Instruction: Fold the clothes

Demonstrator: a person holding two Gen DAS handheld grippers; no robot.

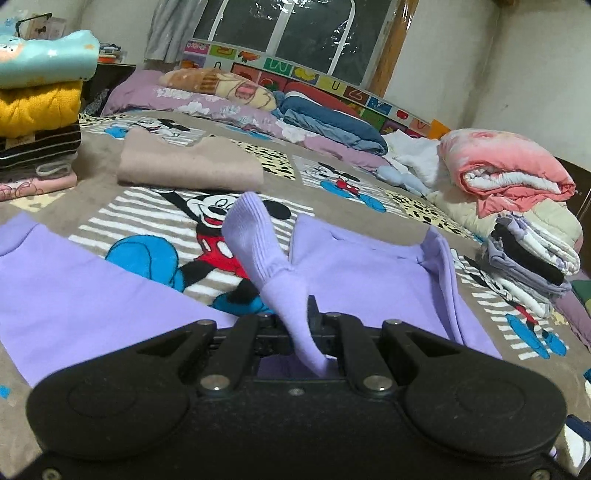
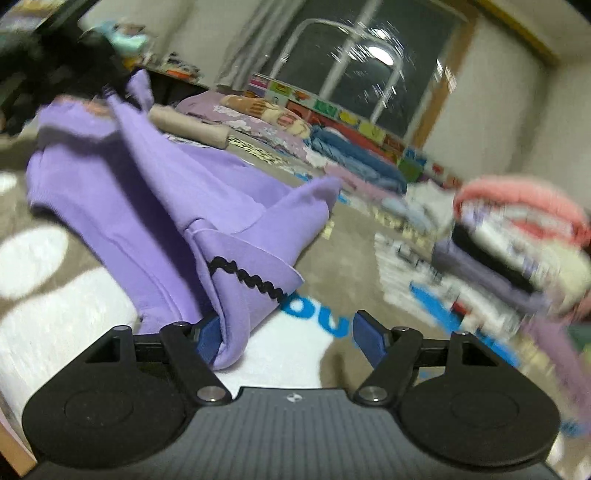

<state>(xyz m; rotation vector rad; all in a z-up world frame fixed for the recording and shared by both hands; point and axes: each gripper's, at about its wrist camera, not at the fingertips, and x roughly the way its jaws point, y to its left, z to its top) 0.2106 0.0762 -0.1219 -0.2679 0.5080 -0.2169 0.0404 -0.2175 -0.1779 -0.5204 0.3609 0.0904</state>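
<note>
Gripping a ribbed lilac cuff (image 1: 258,243), left tongs (image 1: 295,325) pinch tight.

Single letters, seemingly "U" and "Z", on the coloured alphabet panels (image 1: 334,86) beneath the window; nothing else legible

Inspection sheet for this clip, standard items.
Surface: cartoon-print blanket on a bed.
Job's things: purple garment spread out, its ribbed cuff raised.
Clutter: folded beige piece; stacked clothes far left; pink bundle and a small stack on the right.
Grippers: left tool shut on the cuff; right tool open, purple fabric against one finger.
Cables: nothing seen.
Surroundings: window, alphabet mat; right view blurred.
</note>
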